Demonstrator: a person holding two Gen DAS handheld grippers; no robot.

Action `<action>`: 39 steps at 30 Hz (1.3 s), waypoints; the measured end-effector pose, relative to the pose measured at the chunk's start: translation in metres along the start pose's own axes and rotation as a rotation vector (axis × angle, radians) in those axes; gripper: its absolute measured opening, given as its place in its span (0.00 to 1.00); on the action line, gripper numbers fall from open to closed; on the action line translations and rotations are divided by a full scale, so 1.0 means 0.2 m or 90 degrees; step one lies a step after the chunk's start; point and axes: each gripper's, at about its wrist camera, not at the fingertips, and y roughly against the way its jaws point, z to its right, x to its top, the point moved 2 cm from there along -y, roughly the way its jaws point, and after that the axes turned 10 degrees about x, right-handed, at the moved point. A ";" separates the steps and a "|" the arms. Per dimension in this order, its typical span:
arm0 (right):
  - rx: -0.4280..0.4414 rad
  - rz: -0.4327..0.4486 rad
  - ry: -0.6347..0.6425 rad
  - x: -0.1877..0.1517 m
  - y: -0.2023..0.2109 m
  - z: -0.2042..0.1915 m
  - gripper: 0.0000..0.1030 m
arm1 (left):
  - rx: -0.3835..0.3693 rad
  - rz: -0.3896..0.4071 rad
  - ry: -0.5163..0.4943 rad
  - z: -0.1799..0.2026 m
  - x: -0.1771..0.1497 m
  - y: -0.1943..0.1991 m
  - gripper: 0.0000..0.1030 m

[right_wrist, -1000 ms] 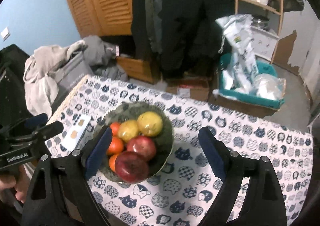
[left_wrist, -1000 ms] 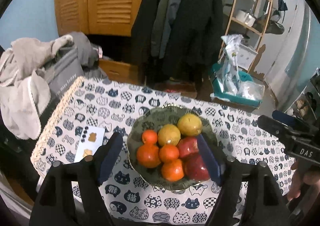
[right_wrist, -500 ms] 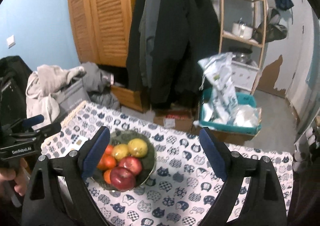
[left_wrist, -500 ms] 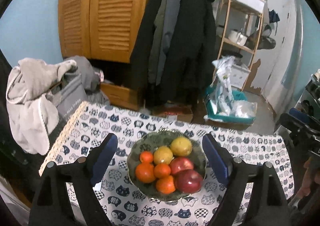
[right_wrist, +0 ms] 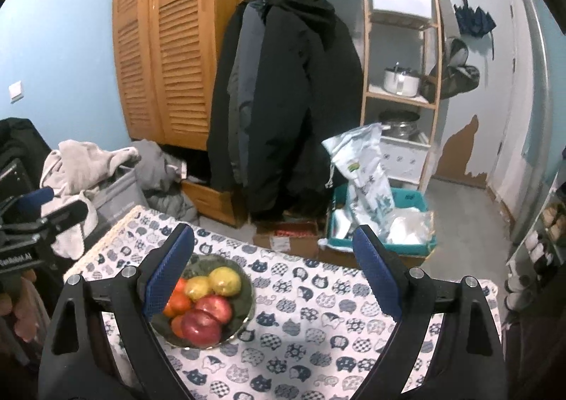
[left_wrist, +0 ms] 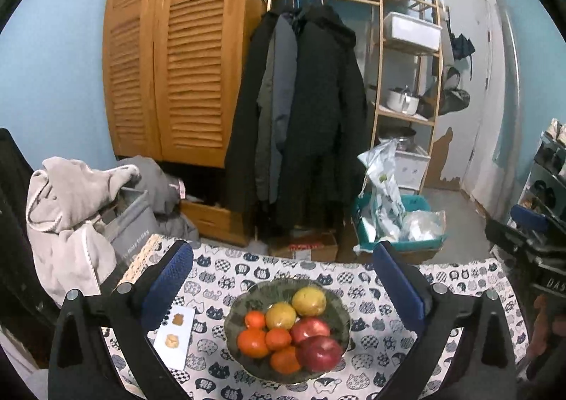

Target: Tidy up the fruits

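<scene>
A dark green bowl (left_wrist: 339, 297) on the cat-print tablecloth holds two red apples (left_wrist: 320, 352), two yellow fruits (left_wrist: 308, 301) and several oranges (left_wrist: 253, 342). My left gripper (left_wrist: 283, 285) is open and empty, raised above and behind the bowl. My right gripper (right_wrist: 274, 270) is open and empty, held high to the right of the bowl (right_wrist: 244, 308). The apples (right_wrist: 201, 329) and yellow fruits (right_wrist: 224, 281) show in the right wrist view; the left finger hides part of the oranges there.
A white card (left_wrist: 175, 338) with two small brown shapes lies left of the bowl. Off the table's far edge are hanging coats (left_wrist: 304, 124), a wooden shelf (left_wrist: 406, 88), a teal bin (left_wrist: 396, 223) with bags, and a clothes pile (left_wrist: 78, 209).
Both grippers have risen and pulled back from the table; the bowl looks smaller and lower in both views. Both stay open and the fruit has not moved.
</scene>
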 end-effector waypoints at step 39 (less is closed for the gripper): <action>-0.023 0.005 -0.005 -0.02 0.03 0.08 0.87 | 0.011 -0.005 -0.013 0.08 0.02 0.01 0.99</action>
